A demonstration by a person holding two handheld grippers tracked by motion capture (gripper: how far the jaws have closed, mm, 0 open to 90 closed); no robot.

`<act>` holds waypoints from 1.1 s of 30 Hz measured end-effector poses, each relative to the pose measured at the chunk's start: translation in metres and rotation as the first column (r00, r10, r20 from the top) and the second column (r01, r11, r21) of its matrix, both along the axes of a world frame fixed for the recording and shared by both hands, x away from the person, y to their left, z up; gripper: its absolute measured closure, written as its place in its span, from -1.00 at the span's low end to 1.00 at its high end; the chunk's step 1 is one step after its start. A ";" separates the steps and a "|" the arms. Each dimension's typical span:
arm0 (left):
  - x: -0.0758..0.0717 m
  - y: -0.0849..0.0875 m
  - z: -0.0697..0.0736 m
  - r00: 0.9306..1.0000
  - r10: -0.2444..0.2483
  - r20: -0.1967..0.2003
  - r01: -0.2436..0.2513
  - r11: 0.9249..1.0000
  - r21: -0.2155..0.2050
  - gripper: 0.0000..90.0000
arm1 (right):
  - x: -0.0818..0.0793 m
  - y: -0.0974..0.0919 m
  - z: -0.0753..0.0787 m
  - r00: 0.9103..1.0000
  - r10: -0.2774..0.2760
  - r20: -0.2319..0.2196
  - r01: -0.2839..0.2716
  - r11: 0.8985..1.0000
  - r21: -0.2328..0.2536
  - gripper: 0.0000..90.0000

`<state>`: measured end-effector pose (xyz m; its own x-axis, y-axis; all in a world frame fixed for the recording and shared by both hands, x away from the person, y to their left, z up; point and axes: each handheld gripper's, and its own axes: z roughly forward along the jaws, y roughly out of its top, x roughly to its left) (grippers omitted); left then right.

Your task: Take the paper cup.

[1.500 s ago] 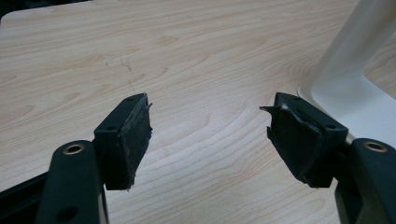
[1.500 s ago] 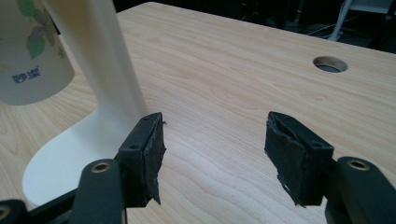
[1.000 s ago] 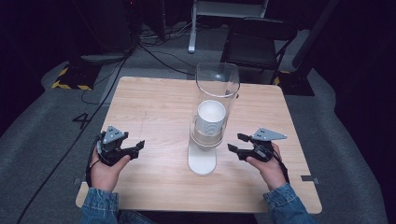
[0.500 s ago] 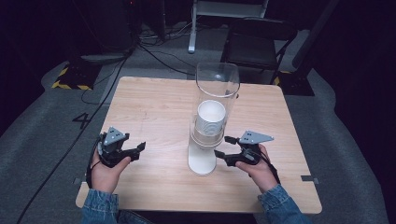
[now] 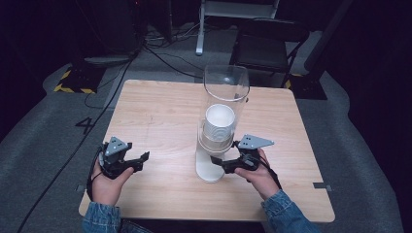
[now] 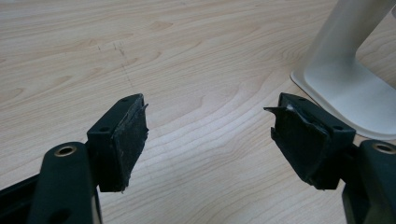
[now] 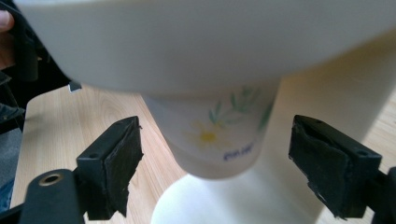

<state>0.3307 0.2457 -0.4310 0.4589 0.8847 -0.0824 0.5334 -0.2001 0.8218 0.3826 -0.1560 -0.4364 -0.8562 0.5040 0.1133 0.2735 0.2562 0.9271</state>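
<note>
A clear tube (image 5: 226,90) holding a stack of white paper cups (image 5: 219,120) stands on a white stand (image 5: 208,169) at the table's middle. The lowest cup (image 7: 210,135), printed with a daisy and leaves, hangs out below the stand's white collar (image 7: 201,42). My right gripper (image 5: 216,163) is open at the stand's right side, just under the tube. In the right gripper view its jaws (image 7: 215,158) flank the cup without touching it. My left gripper (image 5: 144,157) is open and holds nothing, low over the table at the front left, and its view (image 6: 210,135) faces bare wood.
The wooden table (image 5: 160,111) has bare room on the left and at the back. The stand's foot (image 6: 345,84) lies to the right of my left gripper. A dark chair (image 5: 267,46) and cables (image 5: 160,51) sit on the grey floor beyond the table.
My right gripper has moved left across the table up to the stand, under the tube. The left gripper has stayed where it was.
</note>
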 end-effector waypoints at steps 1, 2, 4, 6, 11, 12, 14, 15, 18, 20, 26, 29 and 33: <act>-0.001 0.001 0.000 1.000 0.001 0.000 -0.001 1.000 -0.001 -0.41 | 0.000 0.001 0.000 1.000 0.003 0.005 -0.003 1.000 0.004 -0.61; -0.001 0.001 -0.001 1.000 0.001 0.000 -0.001 1.000 0.000 -0.41 | 0.001 0.003 0.001 1.000 0.006 0.011 -0.006 1.000 0.007 -0.61; -0.002 0.002 -0.002 1.000 0.002 -0.005 -0.002 1.000 0.000 -0.41 | 0.002 0.006 0.001 1.000 0.010 0.020 -0.010 1.000 0.016 -0.61; -0.003 0.002 -0.003 1.000 0.003 -0.007 -0.003 1.000 0.003 -0.41 | 0.003 0.010 0.002 0.999 0.014 0.033 -0.015 1.000 0.019 -0.60; -0.005 0.003 -0.004 1.000 0.010 -0.011 -0.010 1.000 -0.001 -0.41 | 0.006 0.018 0.002 0.998 0.003 0.069 -0.005 0.999 0.037 -0.51; -0.005 0.004 -0.004 1.000 0.010 -0.011 -0.010 1.000 0.002 -0.41 | 0.005 0.019 0.002 0.997 -0.003 0.075 0.000 0.999 0.038 -0.48; -0.005 0.004 -0.005 1.000 0.012 -0.011 -0.012 1.000 0.005 -0.41 | 0.005 0.019 0.002 0.995 -0.021 0.094 0.017 0.999 0.040 -0.38; -0.005 0.005 -0.005 1.000 0.015 -0.011 -0.015 1.000 0.003 -0.41 | 0.005 0.018 0.002 0.996 -0.022 0.091 0.018 0.999 0.043 -0.37; -0.004 0.004 -0.005 1.000 0.012 -0.013 -0.012 1.000 0.004 -0.41 | 0.006 0.017 0.001 0.996 -0.016 0.087 0.012 0.999 0.047 -0.36; -0.004 0.004 -0.005 1.000 0.011 -0.014 -0.011 1.000 0.004 -0.41 | 0.006 0.017 0.001 0.996 -0.012 0.089 0.008 0.999 0.044 -0.35; -0.003 0.004 -0.006 1.000 0.009 -0.020 -0.009 1.000 0.000 -0.41 | 0.007 0.015 0.002 0.995 0.007 0.098 -0.010 1.000 0.030 -0.32; -0.003 0.003 -0.006 1.000 0.006 -0.021 -0.006 1.000 0.001 -0.41 | 0.008 0.014 0.002 0.995 0.009 0.102 -0.012 1.000 0.026 -0.32; -0.003 0.004 -0.005 1.000 0.005 -0.018 -0.005 1.000 -0.003 -0.41 | 0.009 0.014 0.001 0.994 0.012 0.110 -0.015 1.000 0.025 -0.32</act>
